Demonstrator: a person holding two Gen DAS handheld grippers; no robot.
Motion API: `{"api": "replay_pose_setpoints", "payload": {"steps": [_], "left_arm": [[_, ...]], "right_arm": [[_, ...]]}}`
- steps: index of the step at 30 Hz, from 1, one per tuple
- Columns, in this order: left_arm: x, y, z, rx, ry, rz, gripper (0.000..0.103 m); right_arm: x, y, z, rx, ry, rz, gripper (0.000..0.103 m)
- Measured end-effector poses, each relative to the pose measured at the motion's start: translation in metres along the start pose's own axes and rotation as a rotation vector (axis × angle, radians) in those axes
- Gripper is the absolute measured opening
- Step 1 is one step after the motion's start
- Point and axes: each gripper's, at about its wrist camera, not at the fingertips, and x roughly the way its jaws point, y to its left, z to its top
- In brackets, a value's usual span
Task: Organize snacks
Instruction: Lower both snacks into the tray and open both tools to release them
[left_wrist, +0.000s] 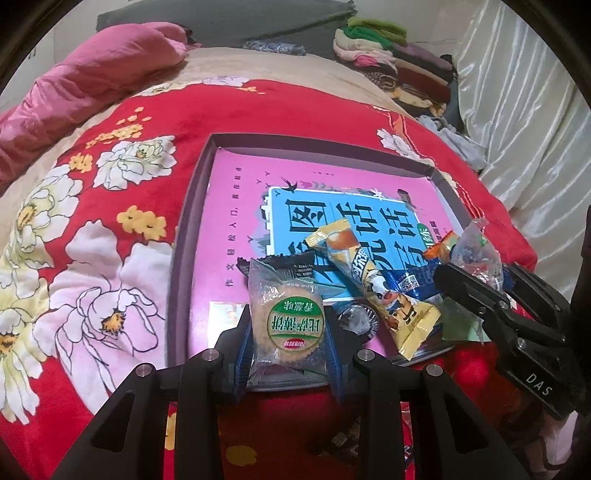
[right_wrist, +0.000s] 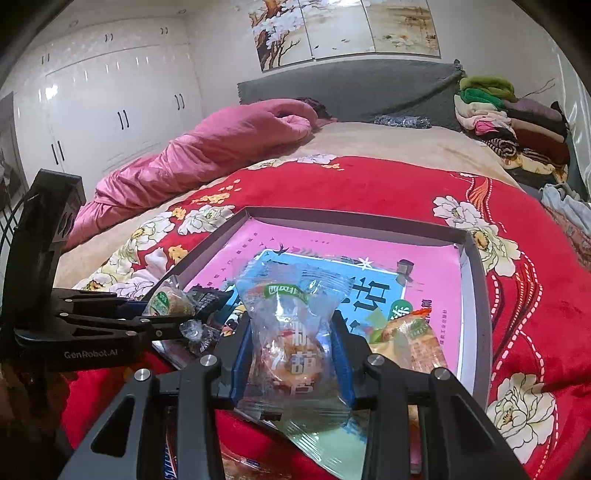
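I work over a bed spread with a red floral blanket (left_wrist: 207, 107). To my far left stand white wardrobes (right_wrist: 110, 99) and a bunched pink quilt (right_wrist: 207, 147). My left gripper (left_wrist: 288, 332) pinches a round biscuit packet (left_wrist: 286, 321) at the near rim of the shallow grey box (left_wrist: 184, 229), which is lined with a pink book (left_wrist: 236, 199). Just right of it lies a yellow snack stick (left_wrist: 373, 280). My right gripper (right_wrist: 295, 354) clamps a clear wrapped pastry (right_wrist: 291, 332) over the same box. Beyond it, right, folded clothes (right_wrist: 509, 122) are stacked beside the grey headboard (right_wrist: 351, 88).
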Motion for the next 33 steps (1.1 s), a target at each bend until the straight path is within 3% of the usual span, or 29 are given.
{"api": "replay_pose_setpoints", "payload": {"steps": [24,33], "left_arm": [[0.0,0.007,0.002,-0.023,0.003,0.005,0.035],[-0.002,0.016,0.002,-0.046,0.001,0.02,0.035]], "right_arm": [[0.015,0.013,-0.003,-0.078,0.031,-0.01,0.04],[0.012,0.012,-0.001,-0.073,0.024,-0.009,0.049]]}}
